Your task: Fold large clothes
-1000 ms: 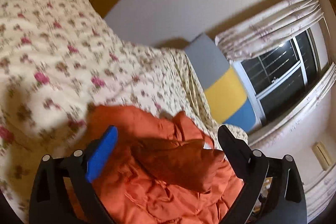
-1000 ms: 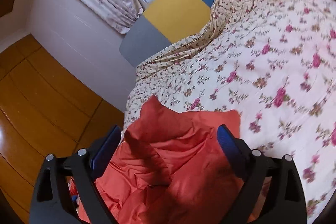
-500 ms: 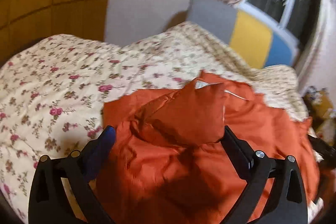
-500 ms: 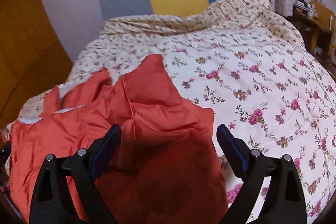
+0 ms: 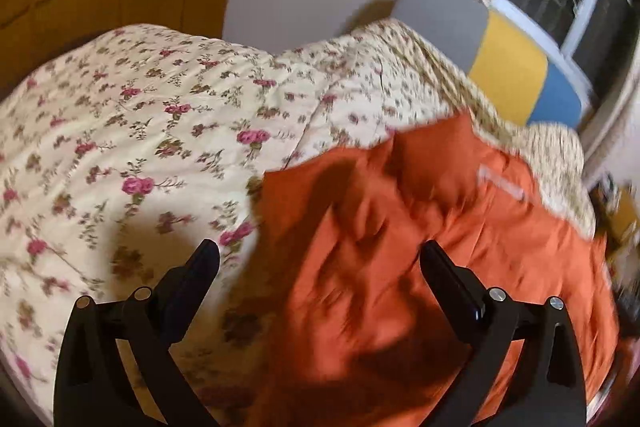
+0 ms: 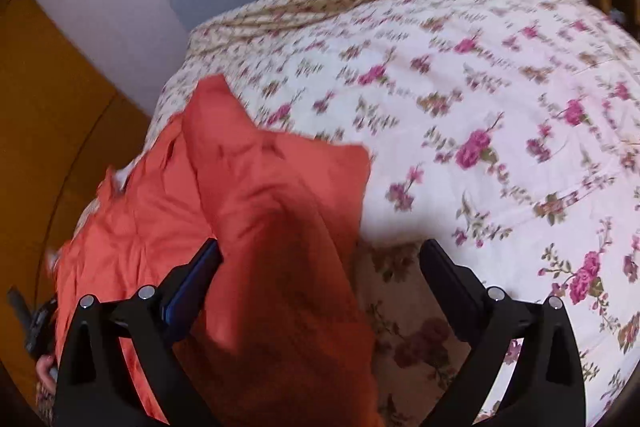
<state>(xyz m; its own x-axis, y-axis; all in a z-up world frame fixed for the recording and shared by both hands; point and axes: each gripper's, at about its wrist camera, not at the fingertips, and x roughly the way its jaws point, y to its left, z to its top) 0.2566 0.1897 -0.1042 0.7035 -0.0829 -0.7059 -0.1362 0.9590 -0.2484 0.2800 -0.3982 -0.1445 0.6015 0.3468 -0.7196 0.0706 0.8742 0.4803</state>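
I see the orange garment (image 5: 420,247) crumpled lower right on the floral bed (image 5: 140,147). Left gripper (image 5: 320,255) is spread, pinching nothing. Right gripper (image 6: 320,255) is opening over cloth, no grip.

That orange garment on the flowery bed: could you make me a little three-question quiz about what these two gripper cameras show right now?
1. True or false: the orange garment lies neatly folded into a small square.
2. What does the garment rest on? A) a wooden table B) a floral bedspread C) a bare floor
3. Fill in: in the left wrist view, the left gripper has its jaws spread ____.

Key:
1. False. It lies spread out and rumpled.
2. B.
3. Wide apart; its pads pinch no cloth. The right gripper is also opening, with the garment's edge below the gap and no visible pinch.
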